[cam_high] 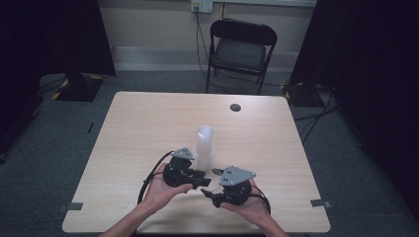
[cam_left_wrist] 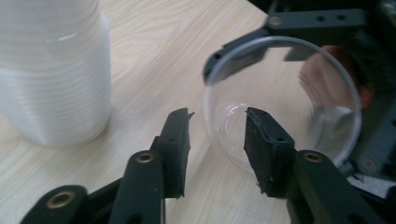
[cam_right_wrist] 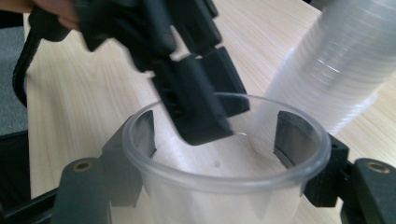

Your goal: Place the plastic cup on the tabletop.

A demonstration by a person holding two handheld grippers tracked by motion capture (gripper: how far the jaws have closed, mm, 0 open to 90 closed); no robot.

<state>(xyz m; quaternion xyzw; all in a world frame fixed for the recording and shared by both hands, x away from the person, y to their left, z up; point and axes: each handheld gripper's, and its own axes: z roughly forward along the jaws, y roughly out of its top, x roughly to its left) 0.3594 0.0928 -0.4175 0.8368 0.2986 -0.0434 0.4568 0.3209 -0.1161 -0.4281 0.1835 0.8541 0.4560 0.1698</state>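
- The right tongs pinched a single clear plastic cup from outside, one black pad on each side of its wall just below the rim.
- In the high view the right tongs sat in the person's right hand, low over the near middle of the pale wood-grain counter.
- The left tongs stood spread apart, with nothing pressed between their pads; one jaw reached into the mouth of the clear cup and the other stayed outside its rim.
- In the right gripper view, the left tongs dipped into the cup from above.
- In the high view the left tongs lay in the person's left hand, pointing toward the right tongs and close to them.
- A tall stack of translucent white plastic cups stood upright on the counter just beyond both tongs, apart from the held cup.
- Whether the held cup touched the counter could not be told.
- A black folding chair stood past the far edge of the counter.
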